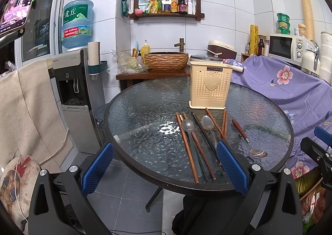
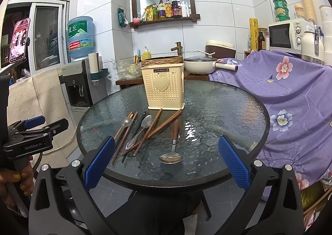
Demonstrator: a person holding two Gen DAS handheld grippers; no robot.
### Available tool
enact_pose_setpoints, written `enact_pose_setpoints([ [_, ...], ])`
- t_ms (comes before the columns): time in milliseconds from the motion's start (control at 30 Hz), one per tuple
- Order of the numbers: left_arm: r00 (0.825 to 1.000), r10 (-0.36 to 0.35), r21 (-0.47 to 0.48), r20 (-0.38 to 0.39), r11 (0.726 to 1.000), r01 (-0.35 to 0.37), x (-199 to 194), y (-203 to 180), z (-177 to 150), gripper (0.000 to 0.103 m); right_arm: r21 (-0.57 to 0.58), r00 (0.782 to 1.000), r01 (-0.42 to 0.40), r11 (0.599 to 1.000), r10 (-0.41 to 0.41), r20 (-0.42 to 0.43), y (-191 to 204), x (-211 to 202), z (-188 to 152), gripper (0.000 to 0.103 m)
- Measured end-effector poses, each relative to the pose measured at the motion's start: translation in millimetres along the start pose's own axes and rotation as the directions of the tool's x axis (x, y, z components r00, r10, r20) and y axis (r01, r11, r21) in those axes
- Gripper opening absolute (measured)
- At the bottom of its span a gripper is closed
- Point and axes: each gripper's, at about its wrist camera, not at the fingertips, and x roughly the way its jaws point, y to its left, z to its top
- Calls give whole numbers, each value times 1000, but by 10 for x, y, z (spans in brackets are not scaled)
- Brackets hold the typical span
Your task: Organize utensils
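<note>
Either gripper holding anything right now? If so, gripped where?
Nothing held. Left gripper and right gripper are both open and empty; the utensils lie on the glass table.

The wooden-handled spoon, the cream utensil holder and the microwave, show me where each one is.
wooden-handled spoon (image 2: 170, 158): right wrist view, on the metal bowl.
cream utensil holder (image 2: 162, 86): right wrist view, on the heart on its front wall.
microwave (image 1: 279, 45): left wrist view, on the dark door window.
</note>
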Motion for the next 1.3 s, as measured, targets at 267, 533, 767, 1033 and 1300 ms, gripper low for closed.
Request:
enact_pose_setpoints([
  [267,1000,1,0,-3,1000,-1,1,-2,-1,97,1,1000,3,1000,-3,0,-36,4,4,98],
  [533,1000,1,1,-3,1000,-1,1,-2,-2,97,1,1000,1,1000,-1,-1,-39,2,5,98],
  [767,1000,-1,0,-7,1000,1,10,5,-16,97,1,1000,1,1000,-1,-3,-40,-1,17,98],
  [1033,999,9,-3,-47,1000,-10,154,80,-54,97,-2,999,-11,1000,11,-51,-10,211,-109,98],
  [1300,993,-2,10,-116,1000,3,484,136,-91,97,-28,987,-14,1000,9,-160,-61,576,-78,98],
])
